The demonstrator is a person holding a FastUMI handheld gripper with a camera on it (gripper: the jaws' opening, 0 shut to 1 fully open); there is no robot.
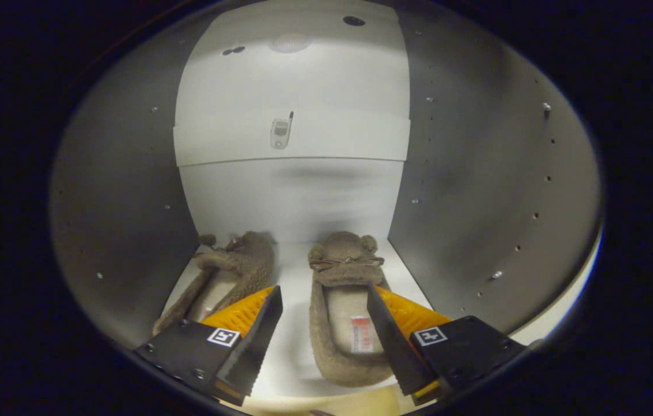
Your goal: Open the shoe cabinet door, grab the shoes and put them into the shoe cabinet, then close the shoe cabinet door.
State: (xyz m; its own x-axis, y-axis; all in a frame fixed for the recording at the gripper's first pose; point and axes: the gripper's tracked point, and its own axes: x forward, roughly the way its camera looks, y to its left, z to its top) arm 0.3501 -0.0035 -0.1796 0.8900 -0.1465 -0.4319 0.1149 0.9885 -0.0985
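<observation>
Tongs [325,323] sat nearest the camera, their two fingers spread wide with nothing pressed between them, reaching into the open shoe cabinet [477,173]. Between the fingers, leaning toward the right one, lay the right slipper [342,323] on the cabinet's pale floor [292,323]; the right finger overlapped its far side rim, though whether it touched could not be told. The left slipper [228,271] lay beside and beyond the left finger, against the left wall, tipped somewhat onto its side.

Both slippers ran with their long axes straight away from the tongs, toes with the small ears and bows toward the back panel [292,196], heels toward the tongs. The right one sat flat with its opening up; the left one angled slightly, its toe swung toward the middle.

Both shoes appeared to be inside already, so the step in hand looked like release and withdrawal. Doing it well would mean keeping the fingers wide, drawing straight back along the slippers' axis so neither finger drags a heel outward, and lifting a touch over the near rim. Once clear, the door would remain to be shut.
</observation>
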